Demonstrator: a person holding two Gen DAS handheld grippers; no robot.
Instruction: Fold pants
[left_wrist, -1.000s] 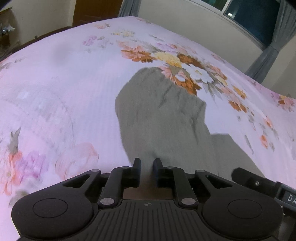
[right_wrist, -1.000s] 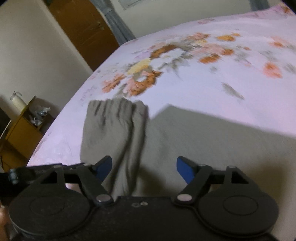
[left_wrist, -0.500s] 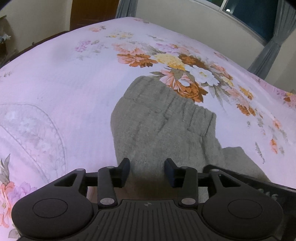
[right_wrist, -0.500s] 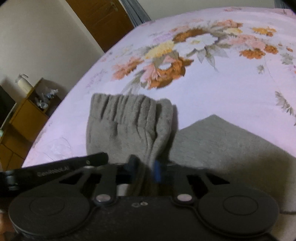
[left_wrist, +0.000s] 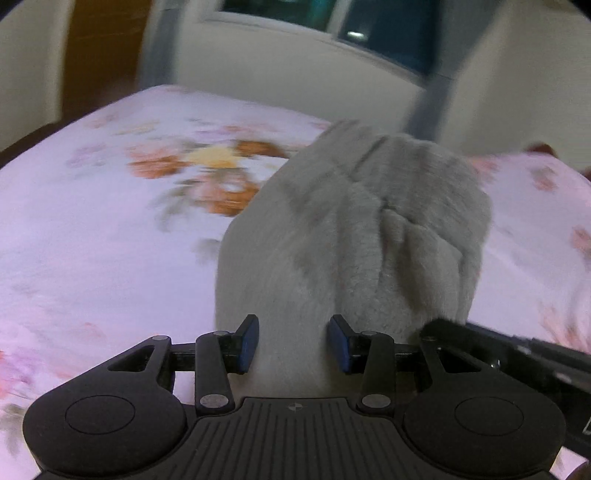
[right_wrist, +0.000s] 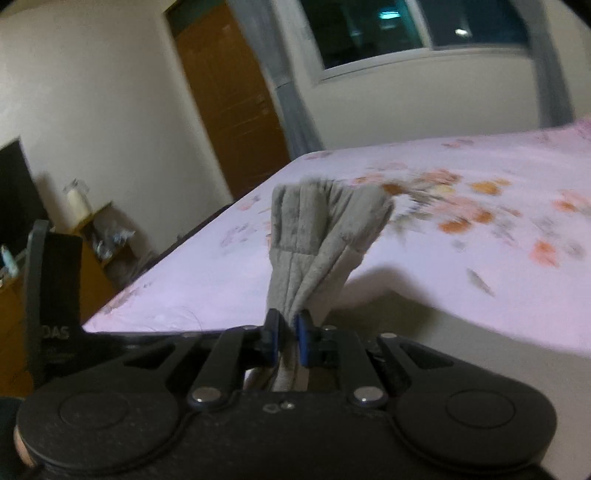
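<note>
The grey pants (left_wrist: 351, 236) are lifted off the pink floral bed (left_wrist: 92, 229). In the right wrist view my right gripper (right_wrist: 285, 338) is shut on a bunched edge of the pants (right_wrist: 317, 236), whose gathered waistband stands up in front of it. In the left wrist view my left gripper (left_wrist: 293, 345) is open, its blue pads (left_wrist: 246, 344) on either side of the cloth with gaps, not pinching it. The right gripper's black body (left_wrist: 509, 354) shows at the left gripper's right side. The rest of the pants is hidden below the grippers.
The bed (right_wrist: 480, 258) fills most of both views. A wooden door (right_wrist: 229, 107) and a window (right_wrist: 406, 29) are on the far wall. A wooden side cabinet (right_wrist: 92, 254) with small items stands left of the bed.
The left gripper's jaws have opened from nearly shut. The right gripper closed on the pants edge and both grippers rose, lifting the pants off the bed.
</note>
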